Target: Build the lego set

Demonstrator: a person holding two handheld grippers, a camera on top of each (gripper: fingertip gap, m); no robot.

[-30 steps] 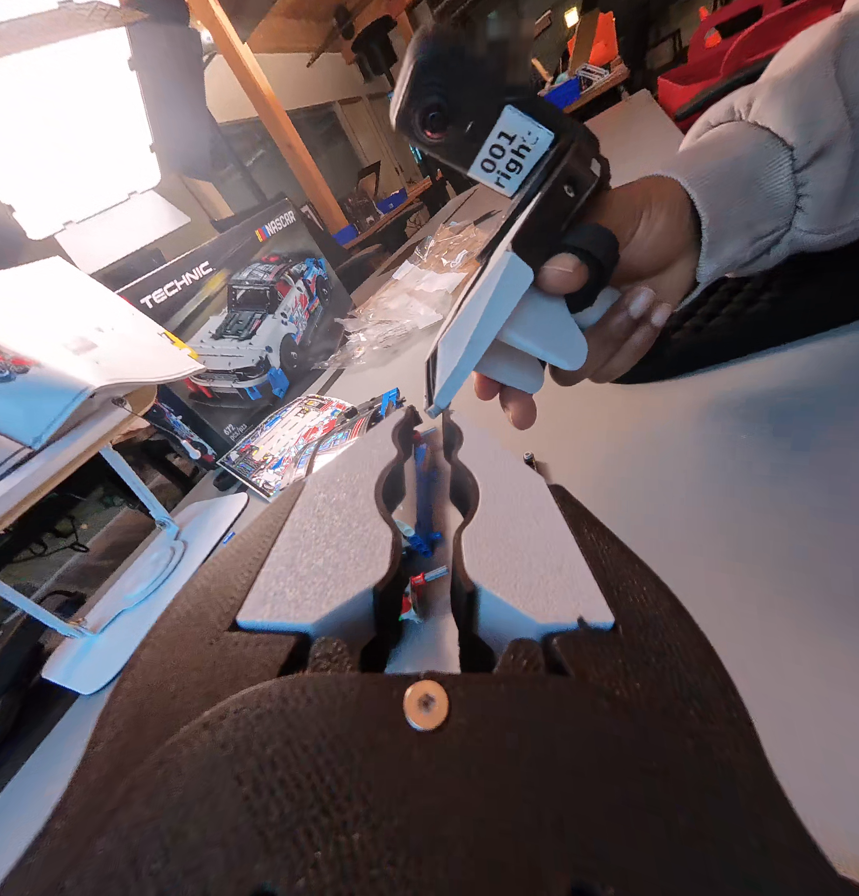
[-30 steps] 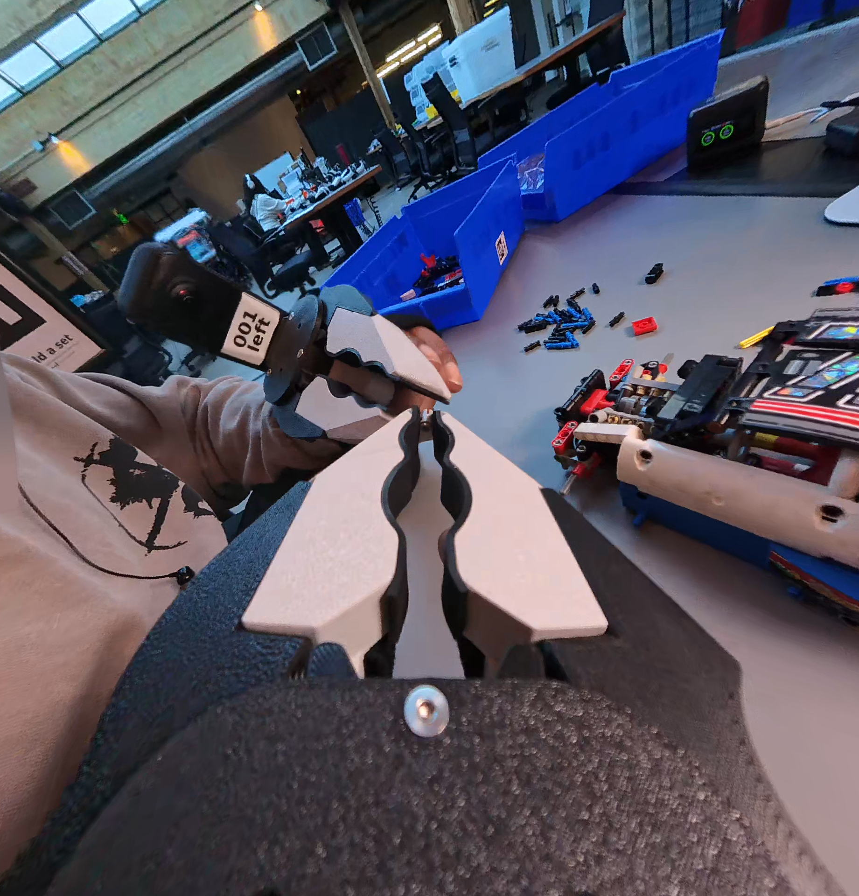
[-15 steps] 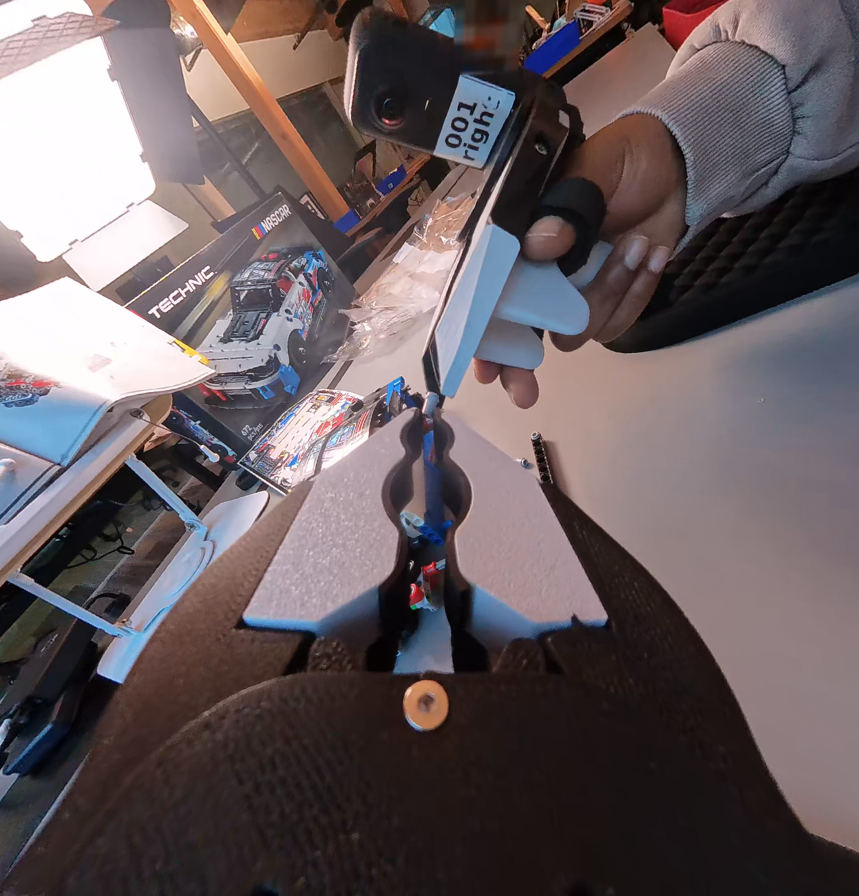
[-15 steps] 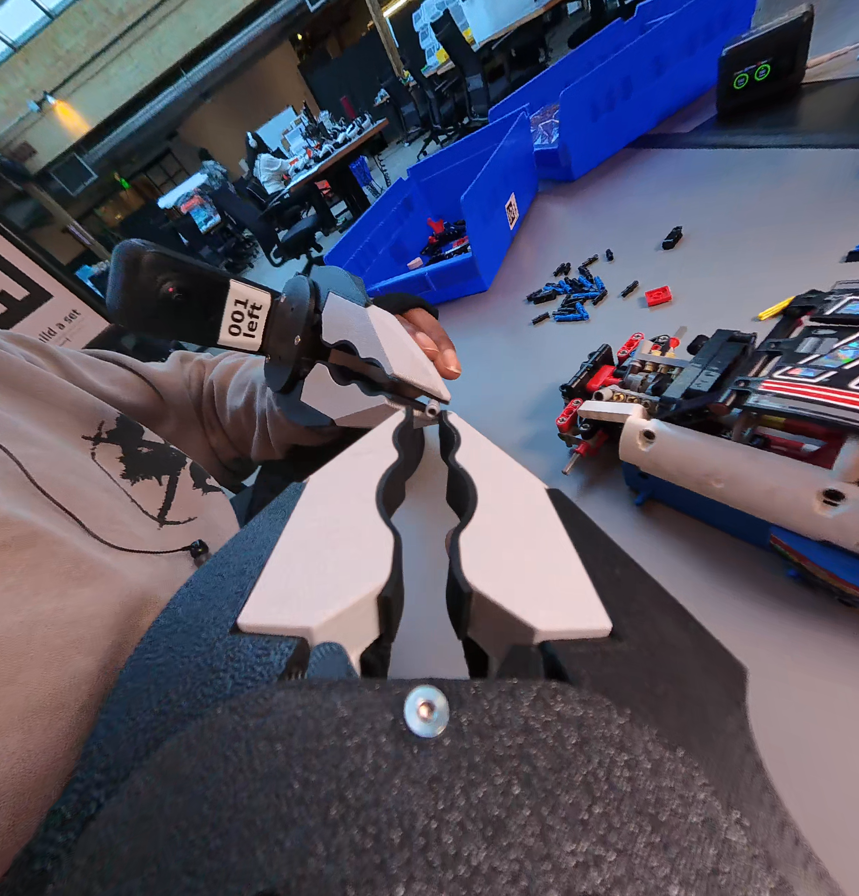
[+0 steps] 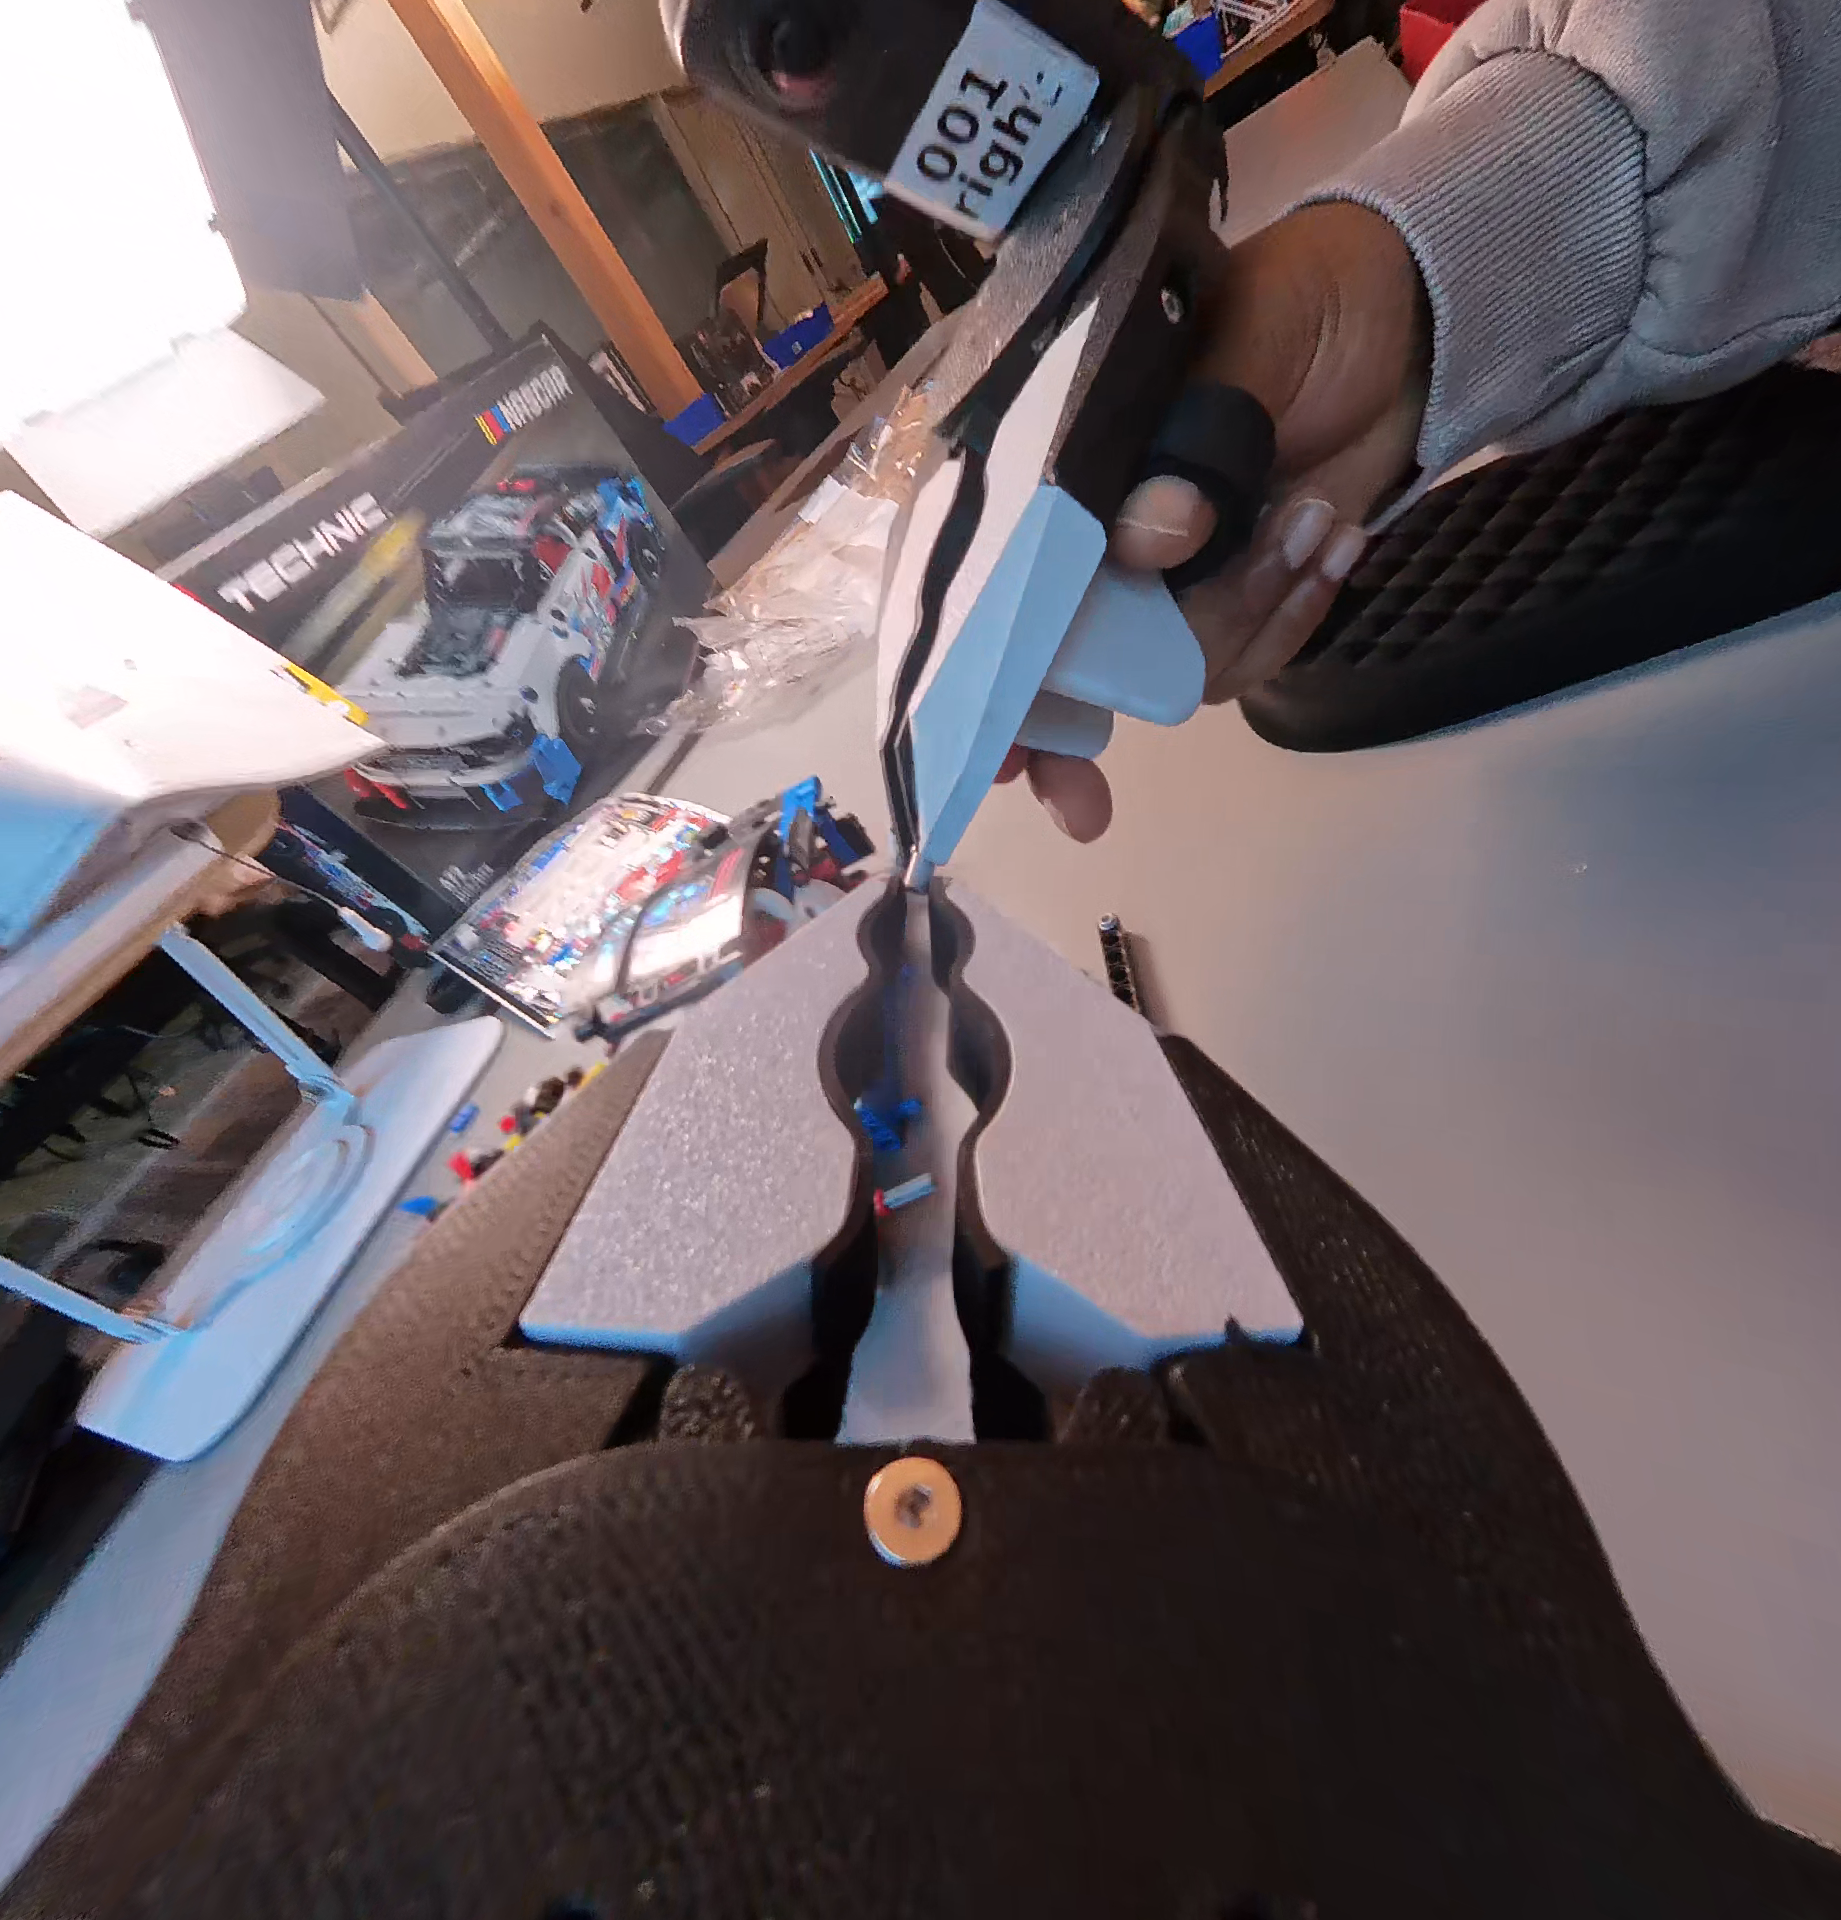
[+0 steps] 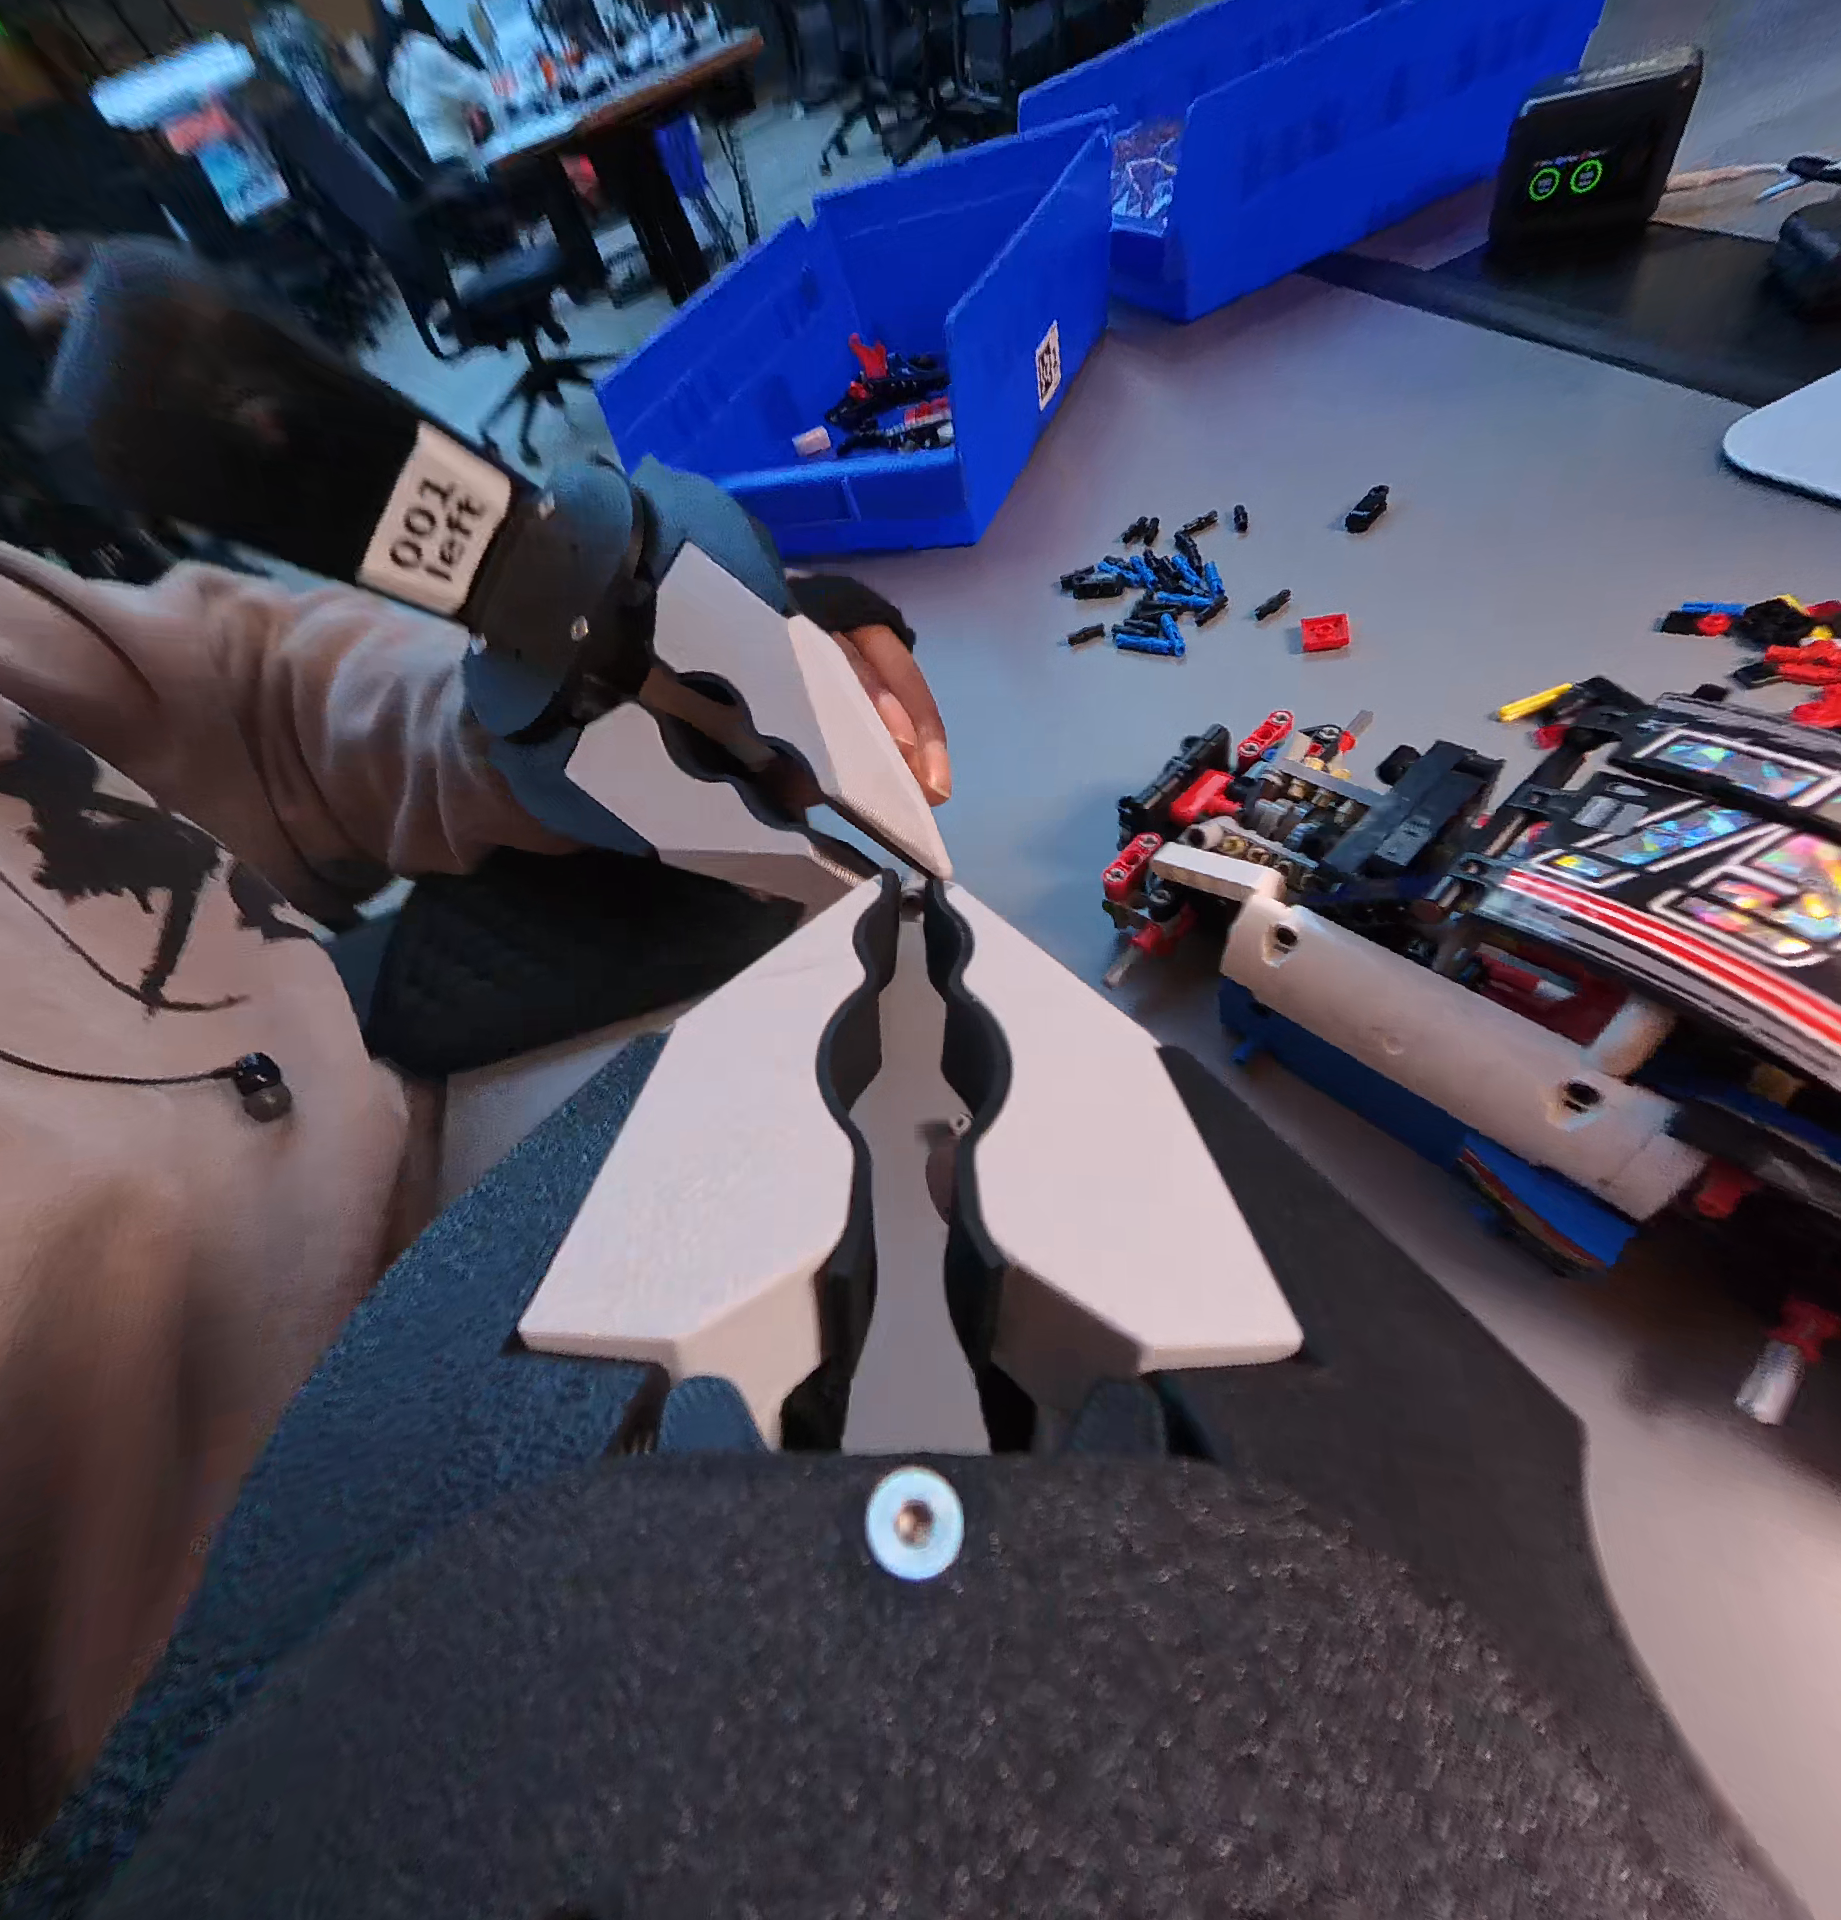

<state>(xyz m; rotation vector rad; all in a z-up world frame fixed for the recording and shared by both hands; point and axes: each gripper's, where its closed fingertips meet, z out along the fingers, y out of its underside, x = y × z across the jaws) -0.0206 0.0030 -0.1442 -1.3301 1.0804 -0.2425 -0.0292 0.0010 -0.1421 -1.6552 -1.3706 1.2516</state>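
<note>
Left gripper: your fingers are nearly together, tips pinched on a small grey pin; in the right view the same gripper comes in from the left, tip to tip with the other.
Right gripper: your fingers are drawn close at the tips, which sit on the same pin; in the left view this gripper points down at your left tips, its fingers pressed almost flat together.
Pin: it is held above the table between the two sets of tips. It is too small to read fully; in the left view its long axis seems to run along the right gripper's fingers, pointing down into your left tips.
Which tool really bears it: you cannot tell, since both touch it.
Car: the half-built model lies on the table right of your right gripper, well apart from the pin, long axis running from centre toward the right edge, its red and black front end facing the grippers.
Loose pins: a blue and black scatter lies beyond the car, near the blue bin.
Box: it stands at the left in the left view, the sticker sheet lying in front of it.
</note>
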